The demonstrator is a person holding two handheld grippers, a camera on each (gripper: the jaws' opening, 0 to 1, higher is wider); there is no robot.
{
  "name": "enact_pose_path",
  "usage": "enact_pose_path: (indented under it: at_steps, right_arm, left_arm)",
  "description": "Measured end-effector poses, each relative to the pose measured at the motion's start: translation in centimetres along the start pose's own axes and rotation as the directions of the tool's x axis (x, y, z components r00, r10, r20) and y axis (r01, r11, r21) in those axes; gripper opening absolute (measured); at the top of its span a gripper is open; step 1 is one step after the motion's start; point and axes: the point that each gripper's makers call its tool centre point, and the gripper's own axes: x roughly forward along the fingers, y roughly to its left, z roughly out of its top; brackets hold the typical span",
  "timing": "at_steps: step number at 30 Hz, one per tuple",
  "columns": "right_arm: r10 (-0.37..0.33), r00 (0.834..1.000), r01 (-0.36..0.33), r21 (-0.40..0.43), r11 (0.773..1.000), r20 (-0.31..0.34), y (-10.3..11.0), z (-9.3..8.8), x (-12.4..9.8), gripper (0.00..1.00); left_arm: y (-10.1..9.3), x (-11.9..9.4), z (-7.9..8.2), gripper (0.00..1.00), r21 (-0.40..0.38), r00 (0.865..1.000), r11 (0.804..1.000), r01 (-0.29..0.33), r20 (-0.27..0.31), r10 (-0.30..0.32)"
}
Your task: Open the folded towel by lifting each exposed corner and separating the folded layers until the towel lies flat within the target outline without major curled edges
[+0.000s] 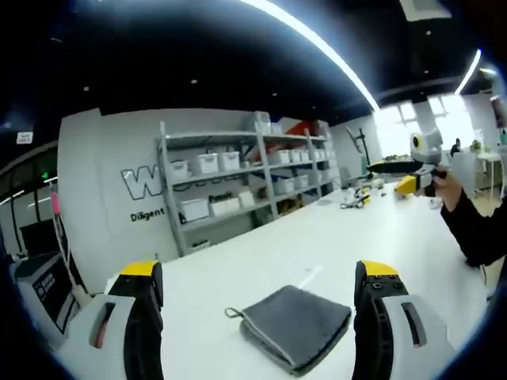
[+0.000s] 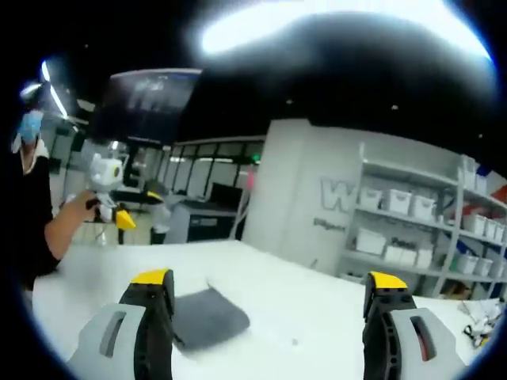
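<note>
You have one gray towel (image 1: 295, 326), still folded, lying on the white table (image 1: 333, 237). Your left gripper (image 1: 257, 277) hangs spread wide just above the towel, holding nothing. Your right gripper (image 2: 269, 289) is spread too, with the towel by its left jaw. One gray shelf rack (image 1: 238, 178) of white boxes stands behind the towel.

White table (image 1: 317, 237), storage shelving (image 1: 245, 178), ceiling light strips (image 1: 317, 47).
</note>
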Motion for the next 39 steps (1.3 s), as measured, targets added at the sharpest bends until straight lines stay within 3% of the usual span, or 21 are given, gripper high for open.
enact_pose_path:
  at_steps: [4, 11, 24, 30, 39]
  right_arm:
    - [-0.015, 0.999, 0.016, 0.002, 1.000, -0.041, -1.2, -1.8, 0.4, 1.00]
    - [-0.050, 0.997, 0.051, 0.027, 0.998, -0.055, -2.5, -2.7, 0.0, 1.00]
    - [-0.052, 0.995, 0.053, 0.009, 0.999, -0.082, -2.3, -3.6, 0.6, 1.00]
    - [-0.061, 0.993, 0.063, 0.025, 0.998, -0.100, -2.6, -4.7, 1.3, 1.00]
    - [-0.061, 0.992, 0.065, 0.029, 0.997, -0.109, -2.6, -5.2, 1.5, 1.00]
  left_arm:
    - [0.7, 0.0, -0.9, 0.99, 0.008, 1.000, 1.000, -0.001, -0.027, 0.001]
    - [1.3, 0.1, -2.3, 0.99, -0.019, 0.998, 1.000, 0.012, -0.056, -0.013]
    - [1.4, 0.0, -3.2, 0.99, -0.023, 0.996, 1.000, 0.018, -0.089, -0.020]
    - [2.7, 0.3, -4.5, 0.99, -0.061, 0.993, 0.998, 0.009, -0.115, -0.016]
    - [3.1, 0.5, -4.8, 0.98, -0.109, 0.993, 0.994, 0.019, -0.113, -0.032]
